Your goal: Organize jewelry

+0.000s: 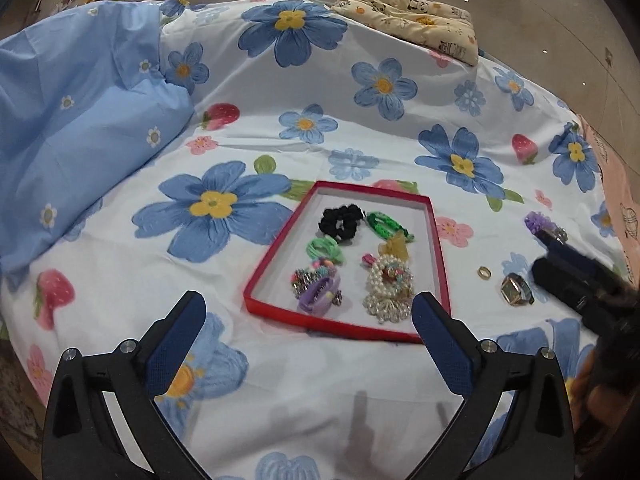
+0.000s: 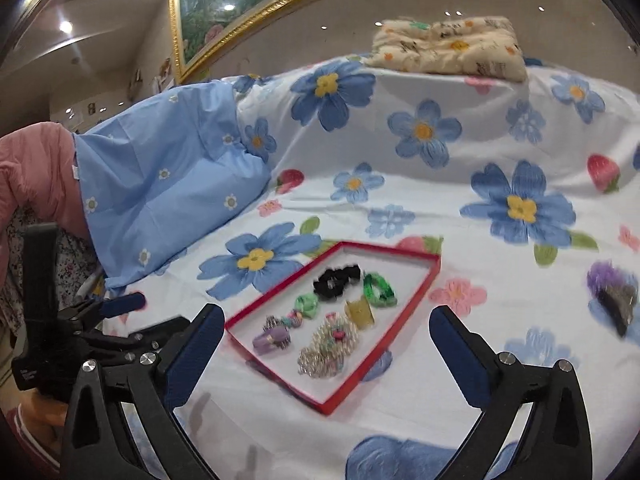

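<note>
Covering nearly everything in both views is a white bedsheet (image 1: 320,380) printed with big blue flowers, pink blossoms and strawberries. A plain light-blue pillow (image 1: 80,128) patterned with small daisies is bunched at its left side, and a folded cream quilt (image 1: 416,20) with cartoon prints sits on the raised far end. On the wall behind hangs a gold-framed painting (image 2: 248,12).

Near the middle of the sheet lies a shallow red-rimmed tray (image 1: 266,264) with a white floor. Inside it are a black scrunchie (image 1: 340,220), a green woven band (image 1: 384,226), a green hair tie (image 1: 324,250), a yellow translucent clip (image 1: 394,250), a pearl-beaded piece (image 1: 390,284) and a purple hair clip (image 1: 320,294) beside some beaded bits too small to name.

Outside the tray, to its right on the sheet, are a square-faced wristwatch (image 1: 516,290), a small gold ring (image 1: 485,272) just left of it, and a purple fuzzy hairpiece (image 1: 538,222) farther back.

The left gripper (image 1: 310,312) hovers at the tray's near edge, jaws spread wide with nothing between them. The right gripper (image 2: 326,330) is likewise wide apart and empty, framing the tray from its own camera; from the left camera it shows blurred, next to the watch.
</note>
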Demonstrator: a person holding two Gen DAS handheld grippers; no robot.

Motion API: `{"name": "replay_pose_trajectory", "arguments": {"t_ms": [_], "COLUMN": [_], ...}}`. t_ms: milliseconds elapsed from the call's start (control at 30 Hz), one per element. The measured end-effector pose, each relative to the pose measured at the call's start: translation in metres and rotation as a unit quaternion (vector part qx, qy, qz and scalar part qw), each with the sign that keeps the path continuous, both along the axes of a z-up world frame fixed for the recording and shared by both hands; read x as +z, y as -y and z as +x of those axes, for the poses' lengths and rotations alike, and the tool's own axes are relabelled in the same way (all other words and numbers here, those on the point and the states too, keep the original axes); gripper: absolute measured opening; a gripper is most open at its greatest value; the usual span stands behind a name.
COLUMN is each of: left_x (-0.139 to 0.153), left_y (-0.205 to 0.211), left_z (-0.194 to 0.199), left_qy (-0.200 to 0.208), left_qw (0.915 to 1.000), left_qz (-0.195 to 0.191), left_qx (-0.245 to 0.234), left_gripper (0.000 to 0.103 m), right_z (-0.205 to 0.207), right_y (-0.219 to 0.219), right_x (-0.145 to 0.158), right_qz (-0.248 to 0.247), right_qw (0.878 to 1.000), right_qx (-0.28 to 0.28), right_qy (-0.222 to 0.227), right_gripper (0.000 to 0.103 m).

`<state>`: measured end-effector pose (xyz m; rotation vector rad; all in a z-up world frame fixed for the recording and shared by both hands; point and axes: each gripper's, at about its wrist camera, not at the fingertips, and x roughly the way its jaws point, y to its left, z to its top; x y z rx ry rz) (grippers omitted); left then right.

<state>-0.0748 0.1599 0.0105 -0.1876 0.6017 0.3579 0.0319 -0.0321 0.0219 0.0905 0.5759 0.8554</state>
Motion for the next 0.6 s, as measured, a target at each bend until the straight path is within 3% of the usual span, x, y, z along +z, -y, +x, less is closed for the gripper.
{"name": "replay_pose_trajectory", "arguments": {"t_ms": [200,600], "left_x": [-0.017,-0.025], "left_y": [0.010,0.019], "left_z": [-0.005,-0.013], "left_qy": [-0.023,-0.036], "left_qw": [0.9997,0.9993], "left_qz": [0.004,0.011], "left_qx": [-0.010,-0.008], "left_gripper": [0.103,0.103], "right_z": [-0.010,-0.014], "right_y": [-0.002,0.014], "right_x": [-0.033,-0.044], "right_qz": [-0.025,-0.036], "right_qw": [1.000,0.999], "right_qx": [0.007,-0.009], "right_qy": [-0.006,-0.014], "right_gripper": [0.103,0.103]}}
